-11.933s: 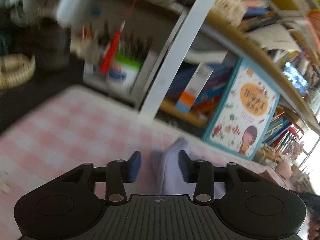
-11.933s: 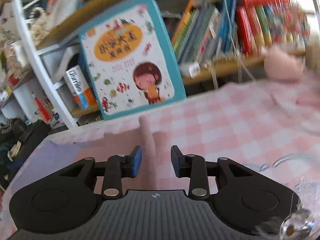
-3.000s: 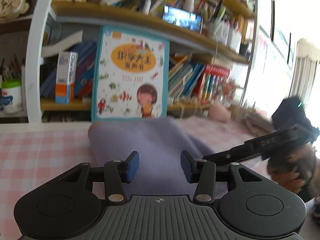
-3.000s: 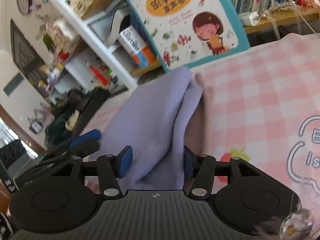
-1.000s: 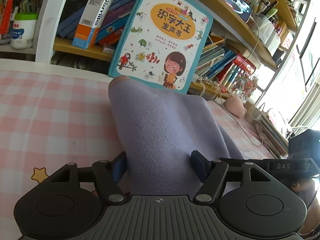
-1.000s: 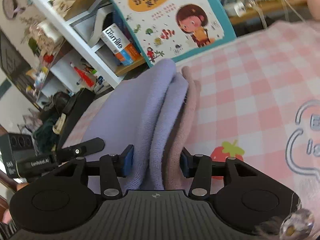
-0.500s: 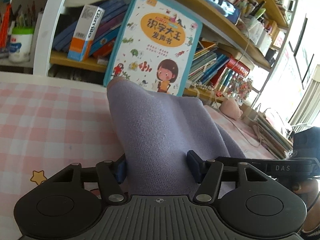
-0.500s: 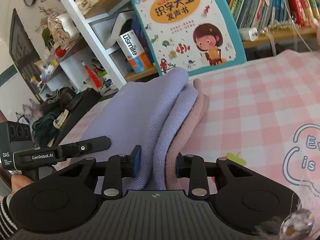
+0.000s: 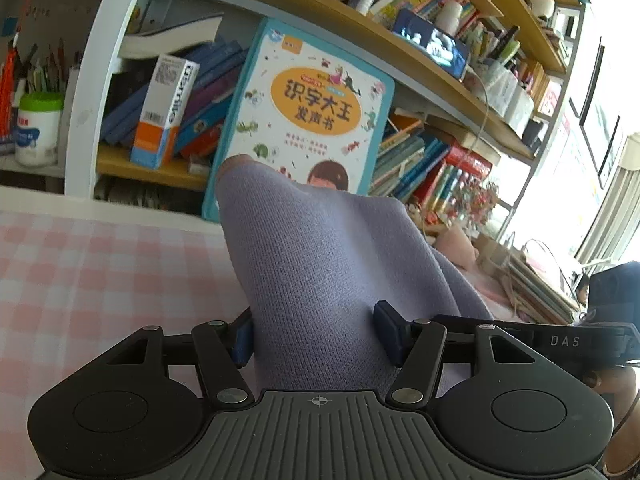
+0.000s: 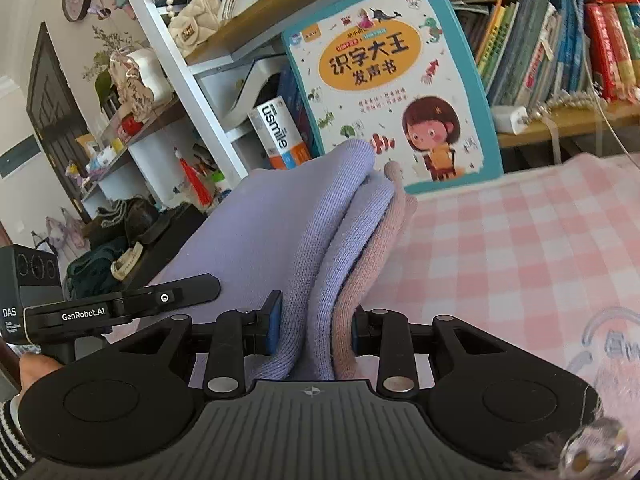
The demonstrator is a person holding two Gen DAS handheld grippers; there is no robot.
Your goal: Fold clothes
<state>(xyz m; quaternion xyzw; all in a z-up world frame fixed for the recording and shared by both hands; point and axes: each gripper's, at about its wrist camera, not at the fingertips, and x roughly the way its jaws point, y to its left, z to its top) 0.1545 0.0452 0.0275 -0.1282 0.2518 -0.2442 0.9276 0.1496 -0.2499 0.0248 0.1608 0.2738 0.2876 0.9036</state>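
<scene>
A folded lilac knit garment (image 9: pixel 320 264) with a pink layer (image 10: pixel 360 280) under it is lifted at its near edge off the pink checked tablecloth (image 9: pixel 100 280). My left gripper (image 9: pixel 316 336) is shut on the thick lilac fold, its blue pads pressing both sides. My right gripper (image 10: pixel 314 326) is shut on the stacked lilac and pink layers at the other near corner. In the right wrist view the left gripper (image 10: pixel 120 308) shows at the left, held by a hand in a striped sleeve. The garment's far end rises toward the bookshelf.
A teal children's picture book (image 10: pixel 392 80) leans against a crowded wooden bookshelf (image 9: pixel 400 52) right behind the table. A white shelf upright (image 9: pixel 104 80) stands at the left. The checked tablecloth (image 10: pixel 520 248) stretches to the right with a printed motif near the right gripper.
Both grippers have closed tighter on the folded garment and lifted its near edge; the cloth now stands higher against the picture book. Both views have rolled a little.
</scene>
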